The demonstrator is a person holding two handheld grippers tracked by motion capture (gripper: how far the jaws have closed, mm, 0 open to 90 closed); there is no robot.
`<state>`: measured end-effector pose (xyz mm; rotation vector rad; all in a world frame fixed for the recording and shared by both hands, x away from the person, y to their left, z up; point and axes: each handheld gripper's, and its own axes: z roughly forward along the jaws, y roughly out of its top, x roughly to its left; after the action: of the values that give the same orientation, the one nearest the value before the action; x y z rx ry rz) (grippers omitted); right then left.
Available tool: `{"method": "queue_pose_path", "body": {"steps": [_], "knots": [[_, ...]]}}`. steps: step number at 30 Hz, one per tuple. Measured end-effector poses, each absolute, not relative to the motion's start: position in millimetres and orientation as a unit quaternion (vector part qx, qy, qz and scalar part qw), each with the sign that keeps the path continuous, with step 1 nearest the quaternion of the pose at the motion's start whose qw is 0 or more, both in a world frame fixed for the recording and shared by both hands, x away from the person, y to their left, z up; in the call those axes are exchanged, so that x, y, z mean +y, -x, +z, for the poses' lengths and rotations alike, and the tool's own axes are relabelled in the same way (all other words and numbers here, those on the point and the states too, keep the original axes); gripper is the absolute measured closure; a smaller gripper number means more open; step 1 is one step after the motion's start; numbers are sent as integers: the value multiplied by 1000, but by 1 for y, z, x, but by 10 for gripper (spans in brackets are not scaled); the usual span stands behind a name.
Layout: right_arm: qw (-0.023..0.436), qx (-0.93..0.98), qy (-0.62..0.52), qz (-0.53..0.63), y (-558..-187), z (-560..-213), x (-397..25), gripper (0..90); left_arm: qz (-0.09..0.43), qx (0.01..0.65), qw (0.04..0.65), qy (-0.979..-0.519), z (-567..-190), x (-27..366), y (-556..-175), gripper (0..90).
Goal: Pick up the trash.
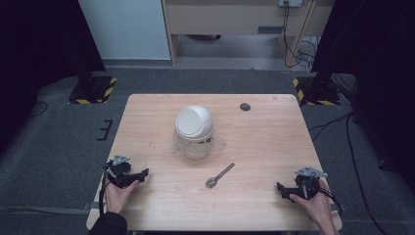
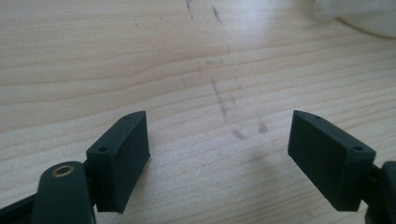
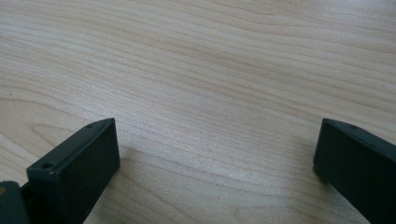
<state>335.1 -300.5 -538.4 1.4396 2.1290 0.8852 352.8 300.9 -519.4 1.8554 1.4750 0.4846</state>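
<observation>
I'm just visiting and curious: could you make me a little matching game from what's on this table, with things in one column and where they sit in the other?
Things:
1. White plastic jar with a domed swing lid
2. Silver metal spoon
3. Black left gripper
4. Small dark round hole cover

Places:
A. Near left corner of the light wooden table, jaws open
B. Far side, right of centre
C. Middle of the table
D. Lying flat, in front of the jar

Pairs: 1-C, 2-D, 3-A, 4-B

Bare table (image 1: 274,147) all round; only bin (image 1: 195,131) and spoon (image 1: 219,176) obstruct mid-table.
</observation>
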Motion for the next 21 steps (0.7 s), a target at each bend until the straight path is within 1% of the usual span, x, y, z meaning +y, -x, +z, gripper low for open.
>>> {"method": "queue_pose_path", "body": {"steps": [8, 13, 21], "knots": [[210, 766, -518, 318, -335, -538, -300, 7, 203, 536, 416, -706, -490, 288, -347, 220], [210, 765, -519, 319, -335, -538, -300, 7, 221, 504, 460, -697, -468, 279, -342, 222], [211, 765, -519, 318, -335, -538, -300, 7, 237, 470, 501, -687, -443, 266, -341, 218]]}}
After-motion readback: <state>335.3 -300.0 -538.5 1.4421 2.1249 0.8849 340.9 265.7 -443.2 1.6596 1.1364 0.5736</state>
